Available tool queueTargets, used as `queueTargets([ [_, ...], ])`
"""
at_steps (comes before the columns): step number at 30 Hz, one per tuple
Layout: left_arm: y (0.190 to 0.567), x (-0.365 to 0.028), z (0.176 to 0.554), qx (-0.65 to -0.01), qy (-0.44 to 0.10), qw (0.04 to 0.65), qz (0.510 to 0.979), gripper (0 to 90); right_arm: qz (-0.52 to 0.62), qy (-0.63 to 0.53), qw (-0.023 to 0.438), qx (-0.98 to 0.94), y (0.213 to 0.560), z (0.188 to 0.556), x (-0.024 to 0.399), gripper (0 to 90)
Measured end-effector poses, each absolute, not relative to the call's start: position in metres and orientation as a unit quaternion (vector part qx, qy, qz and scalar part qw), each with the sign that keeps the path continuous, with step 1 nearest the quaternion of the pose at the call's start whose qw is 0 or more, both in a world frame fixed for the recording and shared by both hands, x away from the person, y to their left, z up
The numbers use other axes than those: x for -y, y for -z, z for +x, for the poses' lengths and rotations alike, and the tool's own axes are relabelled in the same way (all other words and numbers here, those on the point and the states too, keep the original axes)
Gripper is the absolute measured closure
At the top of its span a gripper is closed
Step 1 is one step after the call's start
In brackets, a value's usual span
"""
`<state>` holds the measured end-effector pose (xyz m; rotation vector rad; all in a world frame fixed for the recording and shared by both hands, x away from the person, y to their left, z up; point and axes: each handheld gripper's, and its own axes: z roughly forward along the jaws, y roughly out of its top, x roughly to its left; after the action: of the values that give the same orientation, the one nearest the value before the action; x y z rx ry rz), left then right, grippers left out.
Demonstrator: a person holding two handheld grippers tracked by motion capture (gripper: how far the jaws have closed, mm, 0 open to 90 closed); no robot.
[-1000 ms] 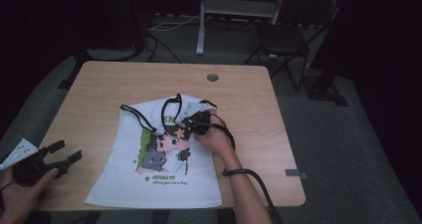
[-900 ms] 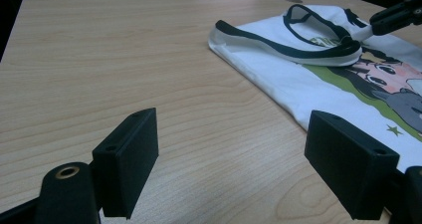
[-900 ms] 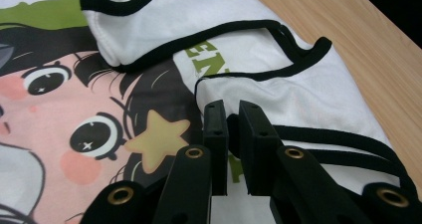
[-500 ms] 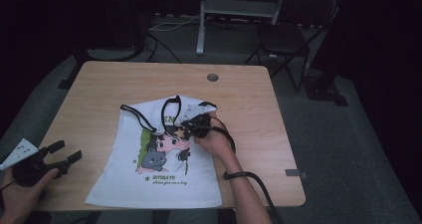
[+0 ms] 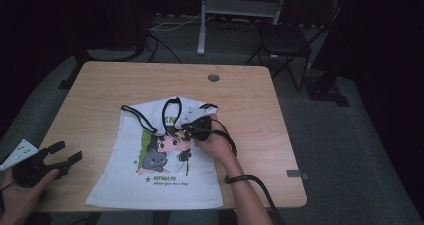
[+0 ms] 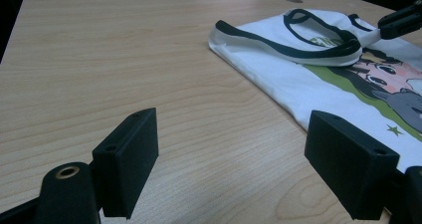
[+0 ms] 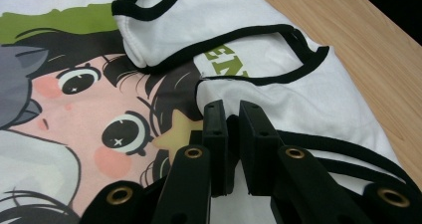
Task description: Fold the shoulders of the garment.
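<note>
the right gripper (image 5: 186,129) rests on the upper part of a white shirt (image 5: 165,182), its jaws clenched on a fold of the fabric. in the right gripper view the two black jaws stand nearly together with a thin layer of white cloth pinched between them, right at the edge of a yellow star (image 7: 175,133) in the print. just ahead of the jaw tips lies a folded-over strap with black trim (image 7: 149,15), and beyond that the green lettering (image 7: 226,64) on the chest. to one side of the jaws the cartoon face (image 7: 74,114) spreads out flat; to the other side the black-edged armhole runs off toward the bare table (image 7: 378,50).

the right hand (image 5: 215,142) wraps the gripper body from behind, and a cable (image 5: 250,185) trails back along the forearm.

the left gripper (image 5: 62,157) is well apart from the shirt, near the table's near left edge, held in the left hand (image 5: 20,192). its jaws are released, spread wide with nothing but wood grain between them. in the left gripper view the shirt (image 6: 318,79) lies ahead and off to the right of the jaws, its black-trimmed neck loop (image 6: 323,47) raised a little, and the tip of the other gripper (image 6: 400,22) shows at the far right edge, touching the fabric.

the shirt itself lies flat, print up, in the middle of the table (image 5: 100,90), its hem toward the person.
</note>
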<state>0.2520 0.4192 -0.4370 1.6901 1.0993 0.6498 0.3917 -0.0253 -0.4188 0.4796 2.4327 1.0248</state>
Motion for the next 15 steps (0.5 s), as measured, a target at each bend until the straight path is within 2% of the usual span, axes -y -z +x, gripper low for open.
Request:
queueTargets([
  [15,0.4370,-0.4189,0.2519,-0.452,-0.268,0.489,0.696,21.0,0.173,-0.375,0.223,-0.883,0.4207,0.3864,0.0250,84.1],
])
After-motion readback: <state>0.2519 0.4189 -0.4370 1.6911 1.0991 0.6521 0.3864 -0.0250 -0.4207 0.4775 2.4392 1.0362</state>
